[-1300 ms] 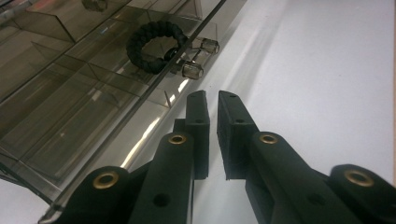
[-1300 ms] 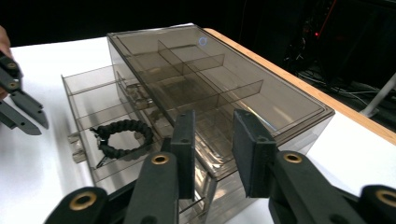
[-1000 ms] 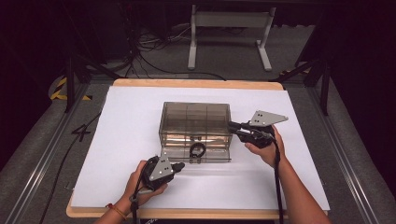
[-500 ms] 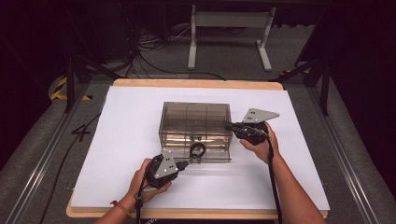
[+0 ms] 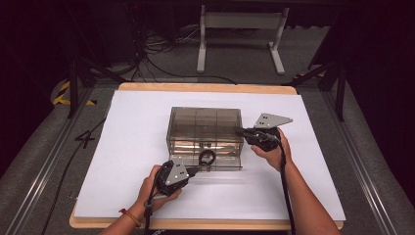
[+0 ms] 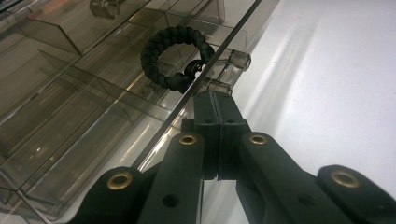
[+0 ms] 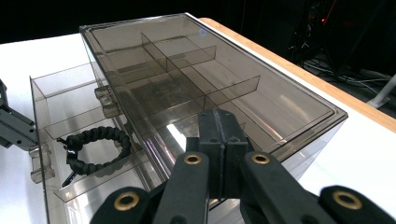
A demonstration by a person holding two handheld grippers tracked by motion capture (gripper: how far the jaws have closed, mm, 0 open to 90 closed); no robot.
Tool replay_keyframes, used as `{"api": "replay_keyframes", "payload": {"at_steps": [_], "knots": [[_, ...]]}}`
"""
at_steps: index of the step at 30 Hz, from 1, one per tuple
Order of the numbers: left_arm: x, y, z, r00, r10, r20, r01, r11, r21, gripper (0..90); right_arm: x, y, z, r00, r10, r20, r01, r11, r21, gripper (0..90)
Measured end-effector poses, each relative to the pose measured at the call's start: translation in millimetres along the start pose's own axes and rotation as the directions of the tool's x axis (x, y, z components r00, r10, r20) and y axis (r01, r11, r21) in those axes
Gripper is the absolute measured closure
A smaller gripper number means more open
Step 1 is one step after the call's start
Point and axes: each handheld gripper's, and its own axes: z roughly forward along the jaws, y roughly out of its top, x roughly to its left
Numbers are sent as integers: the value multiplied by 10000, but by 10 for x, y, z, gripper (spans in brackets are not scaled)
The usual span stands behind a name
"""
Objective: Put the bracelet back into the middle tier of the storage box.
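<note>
A smoky clear plastic box (image 5: 205, 125) with inner dividers stands mid-table. Its low front drawer (image 5: 227, 163) is pulled out. A black braided bracelet (image 5: 207, 157) lies in the drawer (image 6: 93, 121), and shows again as the bracelet (image 6: 175, 58) and bracelet (image 7: 95, 147). My left gripper (image 5: 195, 171) is shut, its tips (image 6: 215, 100) against the drawer's front wall beside a clear knob (image 6: 239, 59). My right gripper (image 5: 238, 131) is shut too, its tips (image 7: 217, 119) pressed against the right end of the box (image 7: 210, 79) near the lid.
White sheet (image 5: 122, 147) covers a wooden tabletop (image 5: 205, 88). Dark floor with cables and a white stand (image 5: 240, 34) lies beyond the far edge. Metal rails (image 5: 44, 166) run along both sides of the table.
My left gripper has moved forward and right to the drawer's front. My right gripper has shifted a little left against the box's end.
</note>
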Motion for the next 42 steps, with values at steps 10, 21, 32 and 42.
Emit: {"api": "replay_keyframes", "payload": {"at_steps": [10,21,32,42], "knots": [[3,4,23,10000,-42,-20,42,10000,3,894,9,2,16,10000,-12,11,12,10000,-39,900],[22,3,49,9998,-36,-179,37,10000,81,894,11,4,23,10000,2,-18,-2,10000,-24,900],[75,23,93,9998,-85,-178,86,9999,59,896,10,15,25,10000,-30,25,30,10000,77,900],[113,43,113,9993,-168,-336,168,9999,-17,896,17,25,25,10000,-51,75,50,9999,161,900]]}}
